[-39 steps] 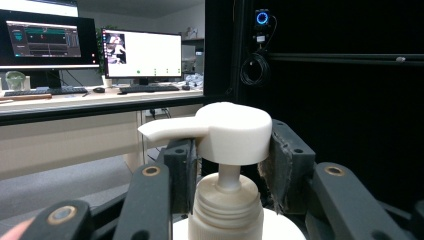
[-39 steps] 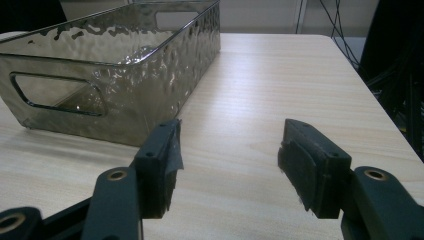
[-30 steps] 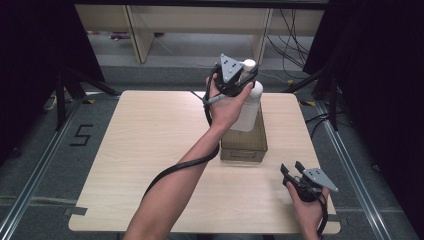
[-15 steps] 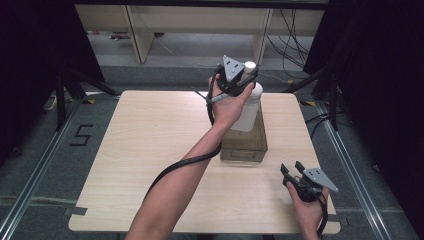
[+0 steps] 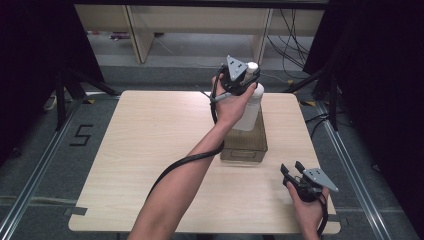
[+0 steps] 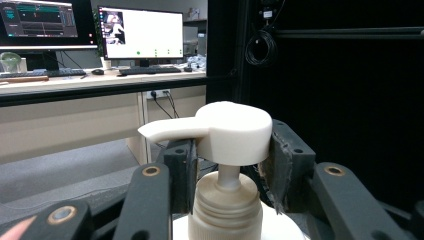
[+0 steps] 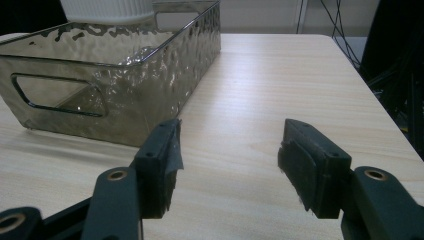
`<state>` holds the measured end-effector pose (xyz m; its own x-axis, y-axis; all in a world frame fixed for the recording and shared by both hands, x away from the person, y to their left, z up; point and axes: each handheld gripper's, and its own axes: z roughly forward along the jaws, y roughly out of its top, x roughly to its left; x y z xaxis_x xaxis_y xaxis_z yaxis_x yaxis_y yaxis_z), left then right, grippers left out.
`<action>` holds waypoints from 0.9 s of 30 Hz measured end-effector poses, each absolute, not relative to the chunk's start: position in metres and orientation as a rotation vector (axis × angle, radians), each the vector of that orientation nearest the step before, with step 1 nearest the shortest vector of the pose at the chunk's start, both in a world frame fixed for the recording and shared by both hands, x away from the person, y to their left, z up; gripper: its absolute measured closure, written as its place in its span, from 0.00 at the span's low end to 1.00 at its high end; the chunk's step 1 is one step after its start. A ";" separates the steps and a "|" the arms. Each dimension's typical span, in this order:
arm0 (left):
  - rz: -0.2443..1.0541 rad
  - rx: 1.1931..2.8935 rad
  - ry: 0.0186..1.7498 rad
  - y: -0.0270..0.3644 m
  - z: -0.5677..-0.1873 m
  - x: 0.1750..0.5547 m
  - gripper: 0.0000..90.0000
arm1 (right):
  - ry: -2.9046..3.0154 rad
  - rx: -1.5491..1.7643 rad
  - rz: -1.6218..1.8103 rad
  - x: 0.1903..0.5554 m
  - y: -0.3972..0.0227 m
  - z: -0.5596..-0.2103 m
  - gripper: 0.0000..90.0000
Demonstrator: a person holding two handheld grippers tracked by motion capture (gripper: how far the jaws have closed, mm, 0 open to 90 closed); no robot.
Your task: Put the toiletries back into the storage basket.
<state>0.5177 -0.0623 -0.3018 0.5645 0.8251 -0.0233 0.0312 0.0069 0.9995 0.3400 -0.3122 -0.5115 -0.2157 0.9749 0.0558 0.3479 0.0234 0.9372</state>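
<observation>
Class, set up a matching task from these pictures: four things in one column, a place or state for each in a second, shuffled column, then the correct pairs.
Things
1. left gripper
2. right gripper
3. pump bottle
4. clear bin

Places or states
A. stands on the table, with a cut-out handle in its end wall
B. white, held above the bin
C. jaws open with nothing between them, low over the table's near right corner
D. jaws closed on the pump head

Pairs: 1-D, 2-C, 3-B, 4-A

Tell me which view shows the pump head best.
The left gripper view: the pump head is close, between the left gripper's fingers. The high view shows it small and partly covered; the right gripper view shows the bottle's base.
</observation>
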 end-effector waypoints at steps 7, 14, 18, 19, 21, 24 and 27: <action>0.739 1.460 0.799 -0.064 -0.308 0.523 0.66 | 1.632 1.348 1.188 0.340 -0.313 -0.512 0.47; 0.734 1.472 0.812 -0.068 -0.315 0.527 0.66 | 1.638 1.358 1.193 0.340 -0.313 -0.512 0.47; 0.730 1.479 0.819 -0.070 -0.319 0.529 0.66 | 1.637 1.347 1.185 0.340 -0.313 -0.512 0.47; 0.730 1.481 0.817 -0.070 -0.320 0.530 0.66 | 1.638 1.350 1.187 0.340 -0.313 -0.512 0.47; 0.727 1.485 0.823 -0.071 -0.323 0.532 0.66 | 1.640 1.358 1.190 0.340 -0.312 -0.512 0.47; 0.729 1.487 0.825 -0.072 -0.324 0.533 0.66 | 1.639 1.358 1.190 0.340 -0.312 -0.512 0.47; 0.730 1.494 0.827 -0.073 -0.327 0.535 0.66 | 1.641 1.357 1.192 0.340 -0.312 -0.512 0.47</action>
<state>0.5345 -0.0726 -0.3268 0.5476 0.8364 -0.0215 0.0818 -0.0280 0.9963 0.3400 -0.3122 -0.5117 -0.2182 0.9749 0.0449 0.3443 0.0338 0.9383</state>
